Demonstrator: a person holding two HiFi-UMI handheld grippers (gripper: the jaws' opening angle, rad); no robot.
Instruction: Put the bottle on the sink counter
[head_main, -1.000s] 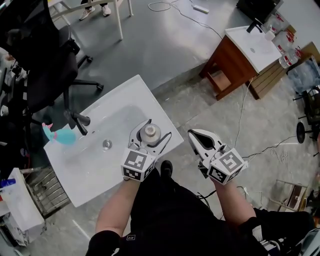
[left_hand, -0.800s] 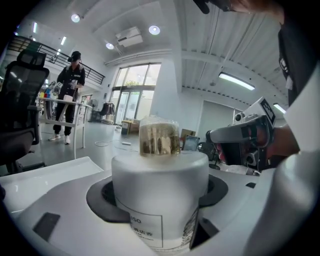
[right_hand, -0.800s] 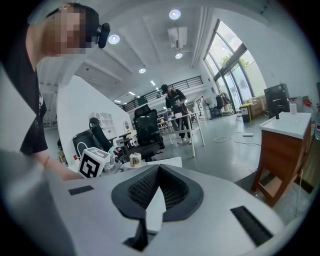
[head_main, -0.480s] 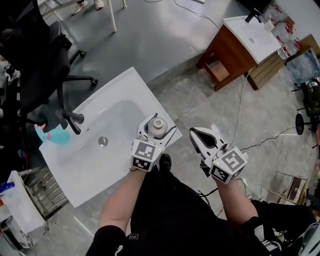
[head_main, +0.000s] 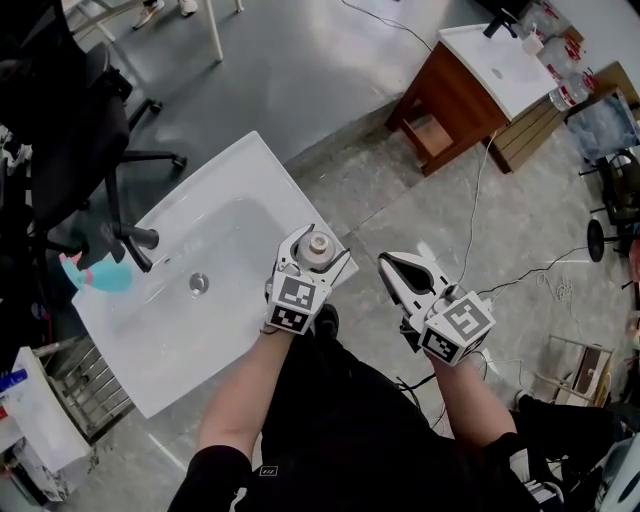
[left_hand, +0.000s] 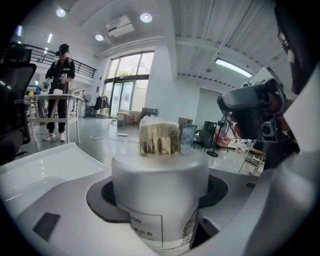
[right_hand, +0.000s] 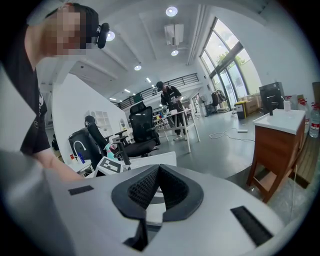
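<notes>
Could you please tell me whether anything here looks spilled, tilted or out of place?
Nothing stands out. The bottle sits upright in the left gripper at the sink counter's corner; the right gripper is shut and empty.

The bare left forearm and bare right forearm reach forward from the body. The left white gripper, marker cube facing up, has its jaws clamped round a white cylindrical bottle. The right white gripper is held just beside it, its black-padded jaws pressed together.
</notes>
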